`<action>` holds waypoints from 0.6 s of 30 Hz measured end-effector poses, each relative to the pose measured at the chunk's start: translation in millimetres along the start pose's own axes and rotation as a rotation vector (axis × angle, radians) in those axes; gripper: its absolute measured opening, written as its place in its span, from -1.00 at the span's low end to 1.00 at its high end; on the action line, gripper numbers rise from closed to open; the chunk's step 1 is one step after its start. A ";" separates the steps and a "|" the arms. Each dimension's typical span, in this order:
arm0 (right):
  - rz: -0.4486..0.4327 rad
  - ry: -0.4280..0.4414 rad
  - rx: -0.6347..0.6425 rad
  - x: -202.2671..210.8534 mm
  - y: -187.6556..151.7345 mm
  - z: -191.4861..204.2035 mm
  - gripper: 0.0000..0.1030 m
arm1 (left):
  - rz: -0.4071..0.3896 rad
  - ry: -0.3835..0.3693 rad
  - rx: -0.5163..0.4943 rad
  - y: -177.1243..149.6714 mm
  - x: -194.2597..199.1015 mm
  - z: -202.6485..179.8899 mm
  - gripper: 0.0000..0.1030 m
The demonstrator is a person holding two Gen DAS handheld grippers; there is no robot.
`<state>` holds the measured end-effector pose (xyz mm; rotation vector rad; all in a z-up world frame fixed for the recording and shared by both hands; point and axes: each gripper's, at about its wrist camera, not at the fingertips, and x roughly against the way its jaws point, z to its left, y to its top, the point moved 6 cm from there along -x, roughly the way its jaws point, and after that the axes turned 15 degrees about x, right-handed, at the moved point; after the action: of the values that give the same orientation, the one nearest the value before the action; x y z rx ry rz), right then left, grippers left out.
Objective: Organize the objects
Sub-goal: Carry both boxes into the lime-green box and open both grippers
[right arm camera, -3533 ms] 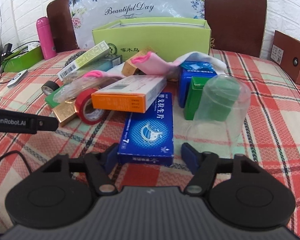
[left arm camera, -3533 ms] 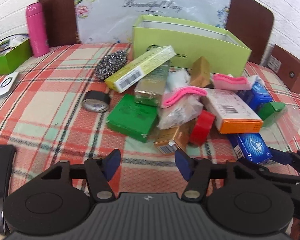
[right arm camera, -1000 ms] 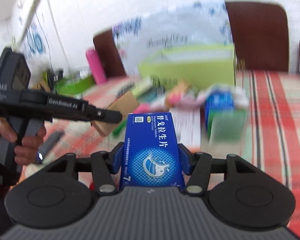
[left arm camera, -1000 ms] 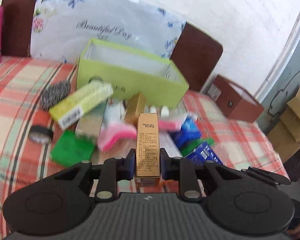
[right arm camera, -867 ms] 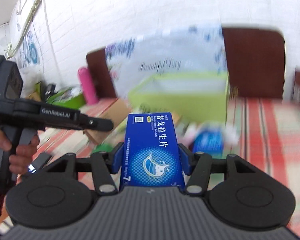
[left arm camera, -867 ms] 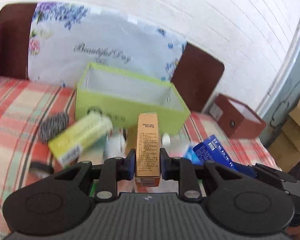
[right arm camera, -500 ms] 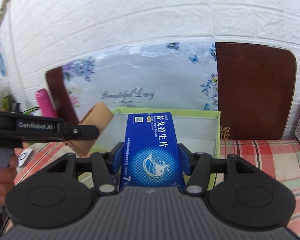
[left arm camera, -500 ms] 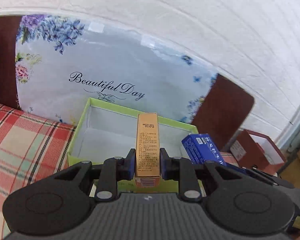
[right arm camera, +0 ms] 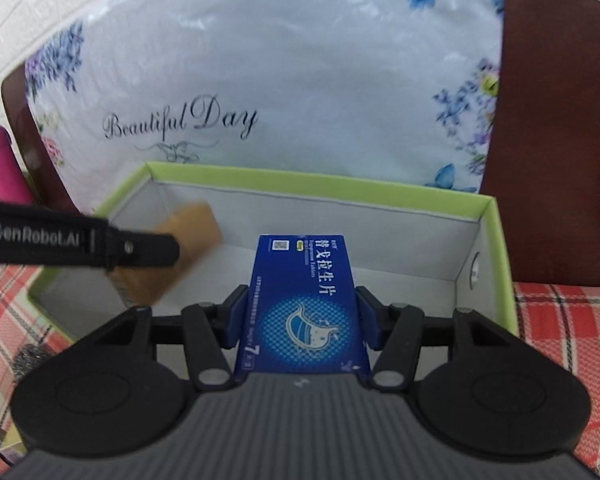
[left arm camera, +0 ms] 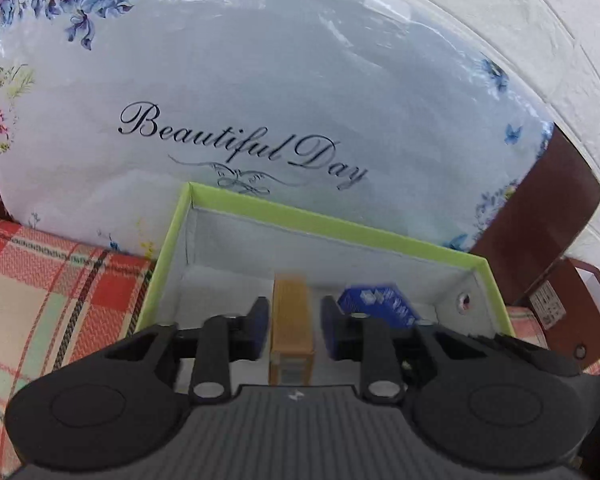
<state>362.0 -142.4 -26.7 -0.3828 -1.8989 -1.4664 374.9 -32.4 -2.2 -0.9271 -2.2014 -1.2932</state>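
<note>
My left gripper (left arm camera: 292, 326) hangs over the open lime-green box (left arm camera: 332, 226). Its jaws stand apart from the blurred tan box (left arm camera: 291, 332) between them, which is inside the green box. In the right wrist view the left gripper's finger (right arm camera: 140, 250) crosses in front of the blurred tan box (right arm camera: 180, 256). My right gripper (right arm camera: 302, 312) is shut on a blue medicine box (right arm camera: 304, 304) and holds it over the green box's (right arm camera: 496, 240) right half. The blue box also shows in the left wrist view (left arm camera: 376, 306).
A white floral "Beautiful Day" bag (left arm camera: 260, 112) leans on a brown chair back (right arm camera: 560, 120) behind the green box. A pink bottle (right arm camera: 2, 164) stands at the left. The table has a red plaid cloth (left arm camera: 40, 292). A steel scrubber (right arm camera: 30, 360) lies low left.
Both grippers moved forward over the green box. My left gripper's jaws opened and the tan box is dropping out of them, blurred. The right gripper still grips the blue box.
</note>
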 end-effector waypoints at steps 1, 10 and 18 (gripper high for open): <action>0.014 0.000 0.009 -3.5 -0.3 1.2 0.31 | 0.000 0.008 -0.001 0.7 -2.2 0.9 0.49; -0.102 -0.091 0.040 56.6 8.8 -6.9 1.00 | -0.073 -0.056 0.055 1.9 51.9 6.6 0.52; -0.300 -0.061 0.005 181.3 -2.4 -6.6 1.00 | -0.190 -0.111 -0.054 -27.5 148.2 -8.2 0.52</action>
<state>233.4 -181.6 95.2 -0.1446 -2.0775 -1.6568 253.2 0.1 80.9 -0.8446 -2.3997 -1.4243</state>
